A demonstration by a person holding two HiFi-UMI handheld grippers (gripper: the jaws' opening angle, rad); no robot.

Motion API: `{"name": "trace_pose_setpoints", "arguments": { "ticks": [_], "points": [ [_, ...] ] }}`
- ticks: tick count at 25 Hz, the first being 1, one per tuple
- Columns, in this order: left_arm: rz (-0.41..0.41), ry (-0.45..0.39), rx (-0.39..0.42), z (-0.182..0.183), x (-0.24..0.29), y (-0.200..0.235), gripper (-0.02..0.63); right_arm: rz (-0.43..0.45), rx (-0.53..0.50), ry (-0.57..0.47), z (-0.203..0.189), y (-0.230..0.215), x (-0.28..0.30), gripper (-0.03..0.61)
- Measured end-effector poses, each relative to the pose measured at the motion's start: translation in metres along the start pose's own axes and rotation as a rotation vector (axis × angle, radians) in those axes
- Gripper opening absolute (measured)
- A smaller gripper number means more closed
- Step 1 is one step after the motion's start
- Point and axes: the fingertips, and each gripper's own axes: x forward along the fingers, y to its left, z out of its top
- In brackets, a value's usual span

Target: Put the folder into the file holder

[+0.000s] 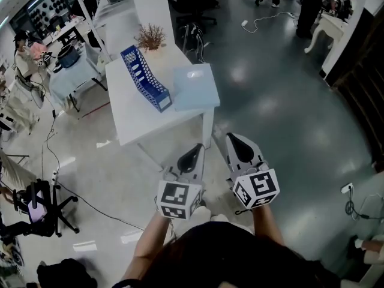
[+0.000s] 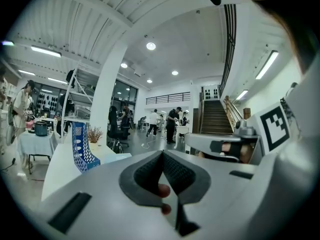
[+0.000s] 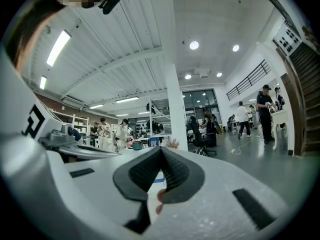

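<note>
**My left gripper [image 1: 192, 152] and right gripper [image 1: 239, 144], both clenched on nothing, short of the white table [image 1: 135, 125].**
They hang side by side over the grey floor, each pair of fingers pressed together with nothing between them. The pale blue folder [image 1: 195, 87] lies flat on the table, just beside the blue file holder [image 1: 144, 77]. A dried plant [image 1: 150, 38] stands behind.

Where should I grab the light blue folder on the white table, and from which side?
Its right edge, coming in level from the right. The folder lies flat, so only an edge can be pinched. That edge seems to overhang the table slightly, clear of the file holder.
</note>
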Motion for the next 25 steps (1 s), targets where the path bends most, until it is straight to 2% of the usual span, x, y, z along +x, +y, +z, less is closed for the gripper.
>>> {"name": "trace_pose_setpoints", "arguments": {
  "ticks": [8,25],
  "points": [
    [-0.038,0.001,0.002,-0.001,0.014,0.031,0.005,-0.034,-0.009,0.008,-0.005,0.001,0.031,0.001],
    [-0.089,0.002,-0.007,0.003,0.040,0.065,0.005,-0.088,-0.024,0.012,-0.004,-0.009,0.073,0.002]
  ]
}}
